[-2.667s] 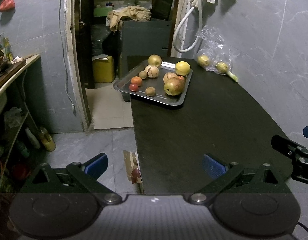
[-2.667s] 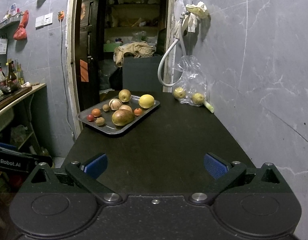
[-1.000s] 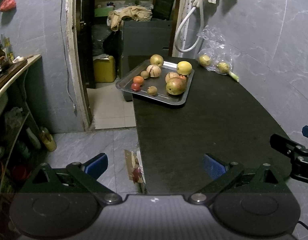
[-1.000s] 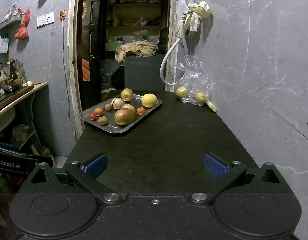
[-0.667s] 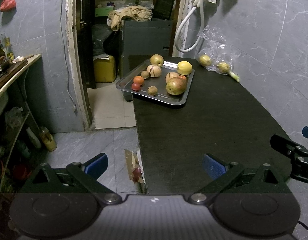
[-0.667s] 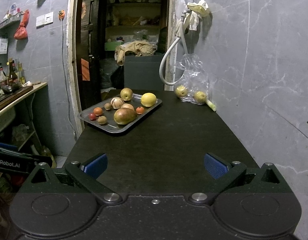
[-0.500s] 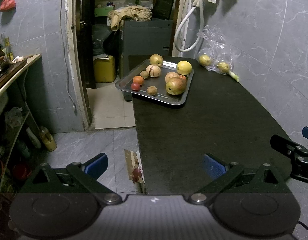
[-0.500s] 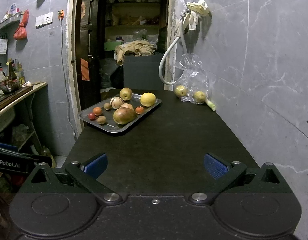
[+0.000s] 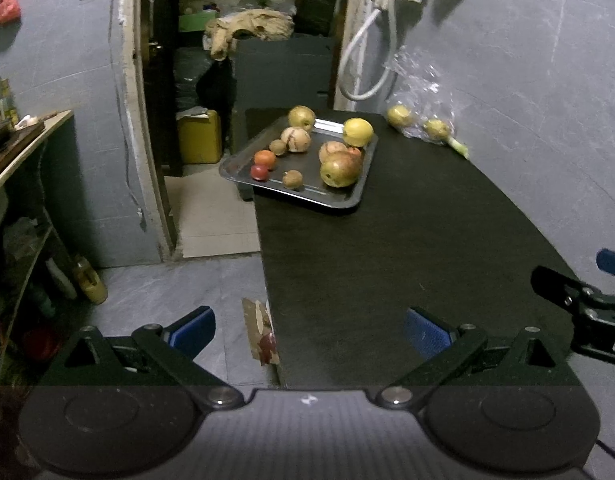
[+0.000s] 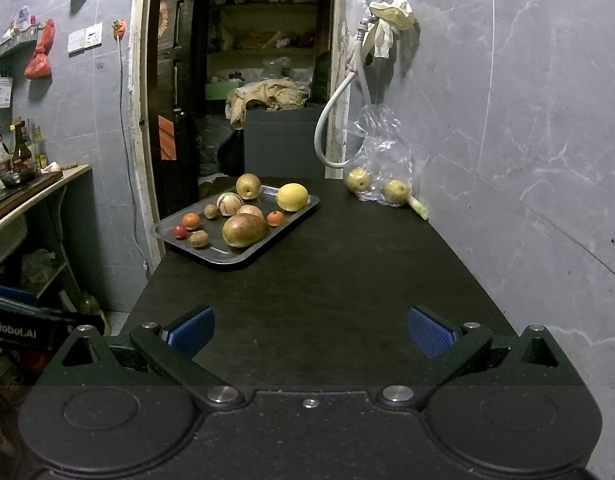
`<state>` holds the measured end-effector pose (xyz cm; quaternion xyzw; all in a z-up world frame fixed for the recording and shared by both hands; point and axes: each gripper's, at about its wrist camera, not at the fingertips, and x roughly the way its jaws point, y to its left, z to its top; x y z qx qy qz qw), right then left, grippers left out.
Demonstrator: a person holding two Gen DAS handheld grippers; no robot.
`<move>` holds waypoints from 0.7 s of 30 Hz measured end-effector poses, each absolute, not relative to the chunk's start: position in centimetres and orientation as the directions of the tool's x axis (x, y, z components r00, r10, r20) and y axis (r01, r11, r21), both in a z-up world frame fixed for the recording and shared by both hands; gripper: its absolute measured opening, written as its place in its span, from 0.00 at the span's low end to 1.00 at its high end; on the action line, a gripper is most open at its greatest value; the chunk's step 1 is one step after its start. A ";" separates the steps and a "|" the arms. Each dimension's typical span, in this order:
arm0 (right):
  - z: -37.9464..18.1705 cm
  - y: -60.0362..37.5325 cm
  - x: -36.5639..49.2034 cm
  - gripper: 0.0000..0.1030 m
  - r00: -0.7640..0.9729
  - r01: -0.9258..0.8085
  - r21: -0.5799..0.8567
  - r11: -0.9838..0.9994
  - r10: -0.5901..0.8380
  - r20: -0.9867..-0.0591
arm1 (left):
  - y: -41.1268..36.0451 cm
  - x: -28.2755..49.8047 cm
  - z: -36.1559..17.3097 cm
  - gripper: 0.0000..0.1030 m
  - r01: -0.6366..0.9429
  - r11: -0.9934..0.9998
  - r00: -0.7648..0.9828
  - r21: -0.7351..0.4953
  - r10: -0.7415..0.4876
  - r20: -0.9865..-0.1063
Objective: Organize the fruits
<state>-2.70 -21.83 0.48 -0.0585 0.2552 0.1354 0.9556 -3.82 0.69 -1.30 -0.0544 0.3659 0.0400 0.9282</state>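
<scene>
A metal tray sits at the far left corner of the black table, overhanging its edge. It holds several fruits: a big mango, a lemon, a pear, a small orange and small round ones. A clear bag with two yellow fruits lies by the wall. My right gripper is open over the near table end. My left gripper is open at the table's left edge, far from the tray.
A grey marble wall runs along the table's right side, with a white hose hanging by the doorway. Left of the table the floor drops away; a counter with bottles stands at the left. A yellow jerrycan sits beyond.
Both views have barely shifted; the tray and fruits stay where they were and both grippers remain open.
</scene>
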 end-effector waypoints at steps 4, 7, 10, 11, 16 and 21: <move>0.4 -21.9 -2.4 0.99 0.830 -0.285 -0.045 0.957 0.223 -0.511 | -0.1 -3.7 -1.1 0.99 -0.093 0.995 0.724 -0.030 0.047 -0.689; 0.2 -22.0 -2.1 0.99 0.829 -0.279 -0.045 0.959 0.217 -0.515 | -0.2 -3.6 -1.1 0.99 -0.090 0.995 0.722 -0.041 0.037 -0.691; 0.1 -22.1 -1.9 0.99 0.829 -0.276 -0.047 0.960 0.213 -0.517 | 0.0 -3.4 -1.1 0.99 -0.104 0.992 0.712 -0.074 0.022 -0.702; 0.1 -22.1 -1.9 0.99 0.829 -0.275 -0.048 0.960 0.211 -0.517 | 0.2 -3.4 -1.1 0.99 -0.110 0.990 0.710 -0.083 0.020 -0.704; 0.0 -22.3 -2.0 0.99 0.829 -0.273 -0.050 0.961 0.209 -0.519 | 0.3 -3.3 -0.8 0.99 -0.124 0.988 0.711 -0.097 0.020 -0.703; 0.0 -22.3 -1.9 0.99 0.828 -0.275 -0.049 0.960 0.210 -0.520 | 0.3 -3.3 -0.9 0.99 -0.130 0.987 0.705 -0.097 0.023 -0.709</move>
